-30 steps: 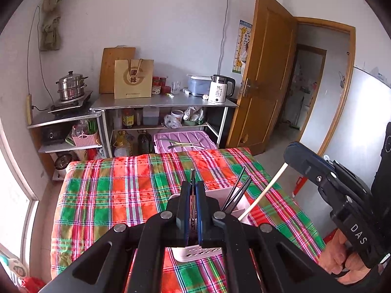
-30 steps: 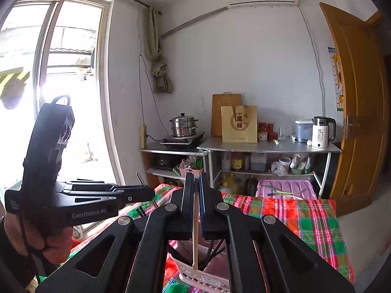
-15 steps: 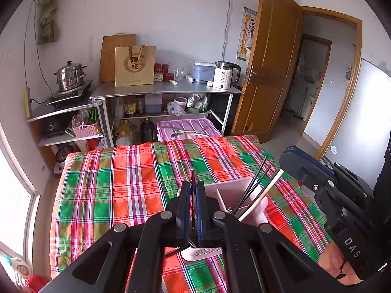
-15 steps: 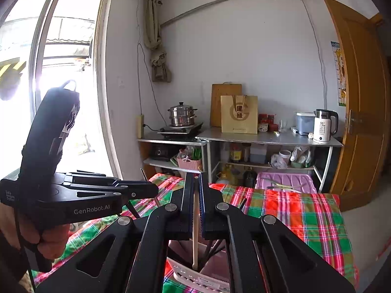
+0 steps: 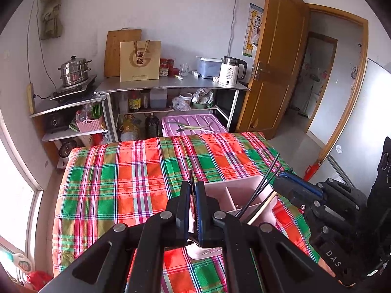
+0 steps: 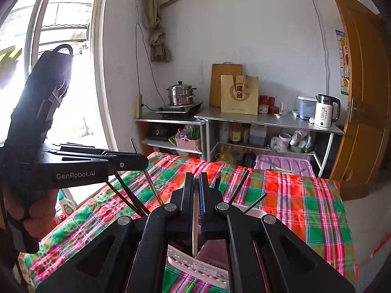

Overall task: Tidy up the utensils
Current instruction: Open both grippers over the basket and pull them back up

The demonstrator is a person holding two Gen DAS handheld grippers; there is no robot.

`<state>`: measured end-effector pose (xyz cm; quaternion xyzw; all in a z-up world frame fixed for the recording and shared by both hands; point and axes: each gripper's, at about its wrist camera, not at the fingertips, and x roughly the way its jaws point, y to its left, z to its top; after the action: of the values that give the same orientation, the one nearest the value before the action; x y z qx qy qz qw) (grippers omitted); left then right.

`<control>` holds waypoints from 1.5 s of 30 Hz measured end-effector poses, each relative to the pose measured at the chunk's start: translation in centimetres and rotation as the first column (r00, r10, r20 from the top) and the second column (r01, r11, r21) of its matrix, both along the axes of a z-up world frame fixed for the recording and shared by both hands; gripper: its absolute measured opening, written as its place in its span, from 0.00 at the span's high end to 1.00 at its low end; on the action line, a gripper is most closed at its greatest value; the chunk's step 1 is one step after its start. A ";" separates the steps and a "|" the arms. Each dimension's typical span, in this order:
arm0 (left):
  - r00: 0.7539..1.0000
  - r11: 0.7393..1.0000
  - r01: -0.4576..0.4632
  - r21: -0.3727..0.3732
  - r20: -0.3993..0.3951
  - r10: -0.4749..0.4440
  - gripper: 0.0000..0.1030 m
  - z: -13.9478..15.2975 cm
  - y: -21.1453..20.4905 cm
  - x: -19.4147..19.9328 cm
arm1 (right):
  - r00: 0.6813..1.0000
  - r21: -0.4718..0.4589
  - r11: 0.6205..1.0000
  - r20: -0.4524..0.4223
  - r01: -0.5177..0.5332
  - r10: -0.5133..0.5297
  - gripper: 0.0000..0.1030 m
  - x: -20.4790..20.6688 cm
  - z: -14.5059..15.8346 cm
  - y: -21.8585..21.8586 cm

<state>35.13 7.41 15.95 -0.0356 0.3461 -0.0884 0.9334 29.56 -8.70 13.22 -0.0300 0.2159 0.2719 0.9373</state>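
In the left wrist view, a pale pink utensil holder (image 5: 240,196) with inner dividers is seen standing on a counter covered by a red, green and white plaid cloth (image 5: 136,185). Thin black chopsticks (image 5: 265,184) are leaned out of the holder toward its right side. The left gripper (image 5: 193,190), just left of the holder, is clenched on a thin dark metal stick (image 5: 190,173). At the holder's right edge, a pale wooden chopstick (image 5: 262,210) is slanted into it from the right gripper (image 5: 277,183).

In the right wrist view, the right gripper (image 6: 196,183) is clamped on the same pale chopstick (image 6: 194,229), which is pointed down into the holder (image 6: 212,256); the holder's perforated white rim is shown. Left of the holder, the left gripper (image 6: 144,162), held in a hand (image 6: 36,210), is closed on the metal stick (image 6: 146,173).
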 end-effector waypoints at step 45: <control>0.998 0.997 -0.001 -0.078 0.058 0.006 0.86 -7.0 -1.0 -17.4 | 0.980 -0.050 0.997 -0.186 0.063 -0.071 0.91 -11.2 -8.0 -10.2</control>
<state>17.70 6.38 8.99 -0.0700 0.3151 -0.1011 0.9411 18.37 -18.91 5.19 -0.0177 0.3103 0.2369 0.9205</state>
